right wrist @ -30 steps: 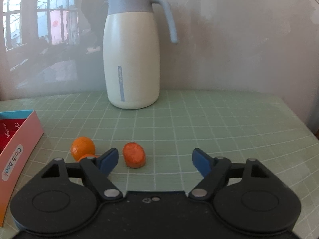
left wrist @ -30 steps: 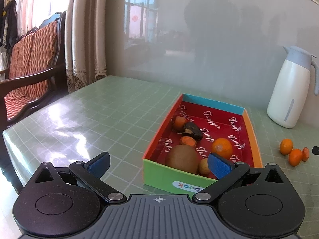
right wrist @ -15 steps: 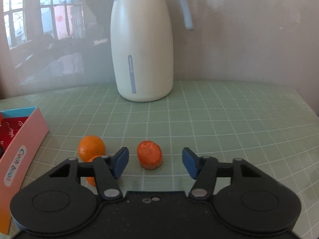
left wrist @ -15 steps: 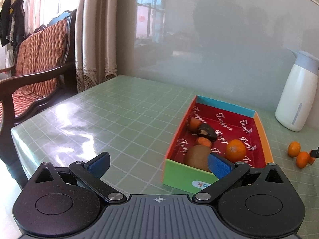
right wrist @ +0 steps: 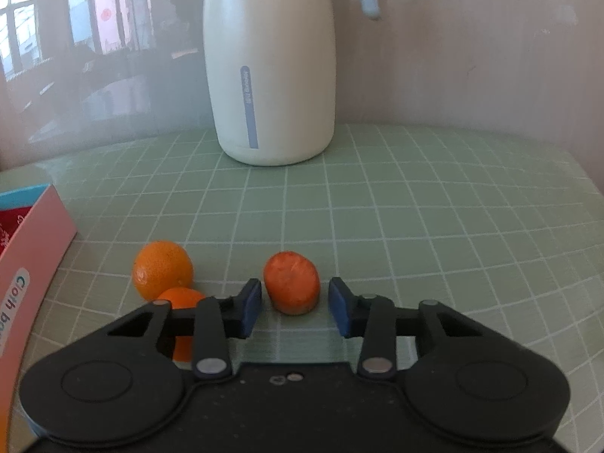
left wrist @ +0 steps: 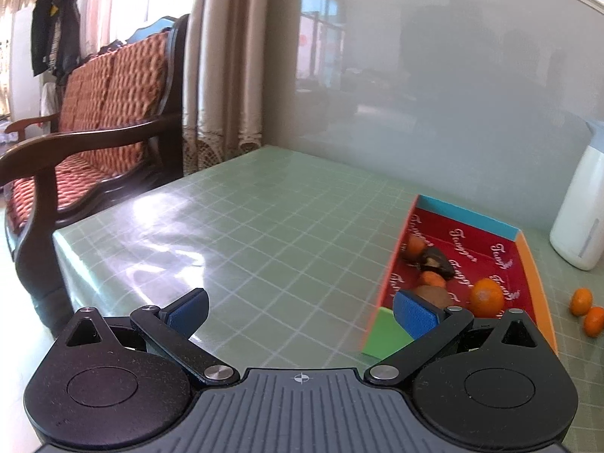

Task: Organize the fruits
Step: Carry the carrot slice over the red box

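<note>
A colourful cardboard box [left wrist: 468, 215] with a red lining holds a brown kiwi [left wrist: 434, 296], a mandarin [left wrist: 487, 296], a dark fruit piece [left wrist: 438, 258] and small orange fruits. My left gripper [left wrist: 302, 313] hangs open over bare table to the box's left, with nothing between its fingers. In the right wrist view an orange, flat-topped fruit [right wrist: 291, 281] lies on the table between the blue pads of my right gripper [right wrist: 295, 304]. Its jaws are closing, with a narrow gap still on each side of the fruit. Two mandarins [right wrist: 163, 268] lie just to its left, the nearer one [right wrist: 181, 296] partly hidden behind the left finger.
A tall white jug [right wrist: 270, 64] with a grey-blue handle stands close behind the fruits, against the wall. The box's pink side [right wrist: 34, 234] is at the left edge. A wooden bench with red cushions [left wrist: 94, 113] stands past the table's left corner.
The right gripper's jaws have narrowed around the orange fruit and it has come lower and closer. The left gripper has swung left, so the box now sits at the right of its view.
</note>
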